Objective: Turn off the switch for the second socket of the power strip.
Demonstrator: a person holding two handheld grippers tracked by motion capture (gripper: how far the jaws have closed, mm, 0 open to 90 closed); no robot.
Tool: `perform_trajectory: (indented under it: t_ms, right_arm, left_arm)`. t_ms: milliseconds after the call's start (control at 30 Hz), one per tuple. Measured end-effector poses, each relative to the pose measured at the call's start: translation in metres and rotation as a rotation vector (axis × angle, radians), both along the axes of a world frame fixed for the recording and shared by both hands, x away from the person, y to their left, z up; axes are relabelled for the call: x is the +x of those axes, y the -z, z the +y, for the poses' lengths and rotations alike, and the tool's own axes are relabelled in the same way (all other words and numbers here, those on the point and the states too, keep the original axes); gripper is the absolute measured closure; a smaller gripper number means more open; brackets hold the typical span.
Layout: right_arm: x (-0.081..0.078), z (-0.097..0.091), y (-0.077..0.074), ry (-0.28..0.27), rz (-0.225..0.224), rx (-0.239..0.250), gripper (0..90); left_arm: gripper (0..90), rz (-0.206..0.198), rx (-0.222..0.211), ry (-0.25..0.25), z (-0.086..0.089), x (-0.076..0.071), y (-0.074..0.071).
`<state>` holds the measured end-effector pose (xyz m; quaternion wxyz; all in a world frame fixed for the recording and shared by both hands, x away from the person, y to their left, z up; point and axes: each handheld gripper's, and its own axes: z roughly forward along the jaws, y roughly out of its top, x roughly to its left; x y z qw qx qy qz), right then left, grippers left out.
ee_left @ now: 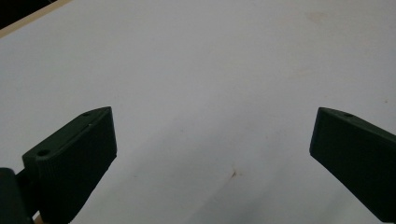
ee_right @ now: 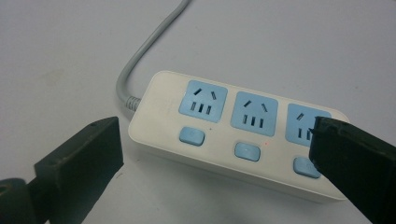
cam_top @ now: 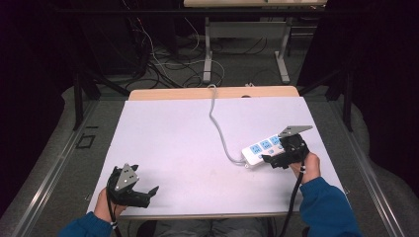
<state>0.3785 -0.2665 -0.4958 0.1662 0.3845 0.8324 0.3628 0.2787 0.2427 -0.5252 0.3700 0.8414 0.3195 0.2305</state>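
While both tools gape empty, right tool [cam_top: 279, 159] over power strip [cam_top: 261, 148], left tool [cam_top: 143, 193], white tabletop [cam_top: 188, 148], dark room, floor cables [cam_top: 163, 64].

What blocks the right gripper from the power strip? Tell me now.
Nothing visible does. The right gripper hangs open right at the white power strip, one jaw on each side of it, with bare table around. The strip's grey cord runs off from the far end, out of the way.
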Motion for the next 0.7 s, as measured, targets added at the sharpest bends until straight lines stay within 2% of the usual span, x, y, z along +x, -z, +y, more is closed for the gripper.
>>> perform_trajectory:
  t_ms: [267,333,433,600,700]
  right_arm:
    - [0.008,-0.002,0.002,0.014,0.013,0.01,0.1]
    - [0.01,-0.003,0.002,0.013,0.014,0.008,0.0]
    - [0.012,-0.003,0.002,0.017,0.019,0.012,0.0]
    - [0.018,-0.005,0.004,0.021,0.021,0.018,0.0]
    - [0.019,-0.006,0.005,0.025,0.022,0.022,0.0]
  left_arm:
    - [0.5,0.001,-0.002,-0.002,0.0,0.0,0.0]
    - [0.5,-0.011,0.008,-0.003,0.001,0.001,0.0]
    - [0.5,0.002,-0.009,-0.005,0.0,0.0,0.001]
    - [0.4,-0.011,0.008,0.0,0.001,0.0,-0.001]
    - [0.4,-0.003,-0.004,-0.004,0.0,0.0,0.0]
